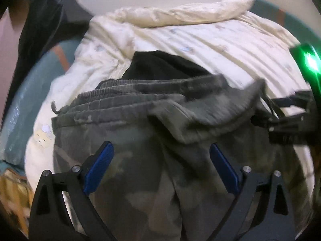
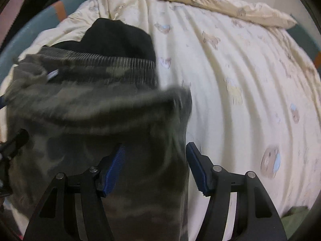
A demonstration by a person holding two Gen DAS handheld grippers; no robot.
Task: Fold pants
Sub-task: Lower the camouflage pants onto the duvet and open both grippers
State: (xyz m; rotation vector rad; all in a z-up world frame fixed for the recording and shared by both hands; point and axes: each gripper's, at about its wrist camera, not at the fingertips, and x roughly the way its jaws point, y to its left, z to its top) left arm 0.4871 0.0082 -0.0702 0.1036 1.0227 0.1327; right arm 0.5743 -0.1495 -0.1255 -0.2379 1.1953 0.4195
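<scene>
Grey-green camouflage pants (image 1: 140,160) lie on a cream bedspread (image 1: 230,46), ribbed waistband (image 1: 124,94) toward the far side, a leg end folded up over the waist area (image 1: 210,118). My left gripper (image 1: 161,150) is open just above the pants' middle, empty. My right gripper (image 2: 155,152) is open over the pants' right edge (image 2: 140,180), its jaws on either side of the cloth without pinching it. The right gripper also shows at the right edge of the left wrist view (image 1: 284,120). The waistband shows in the right wrist view (image 2: 112,62).
A black garment (image 1: 160,64) lies just beyond the waistband, also in the right wrist view (image 2: 120,38). The bedspread (image 2: 240,90) has a bear print and a rumpled far edge (image 1: 180,12). A teal mattress edge (image 1: 26,92) lies at left.
</scene>
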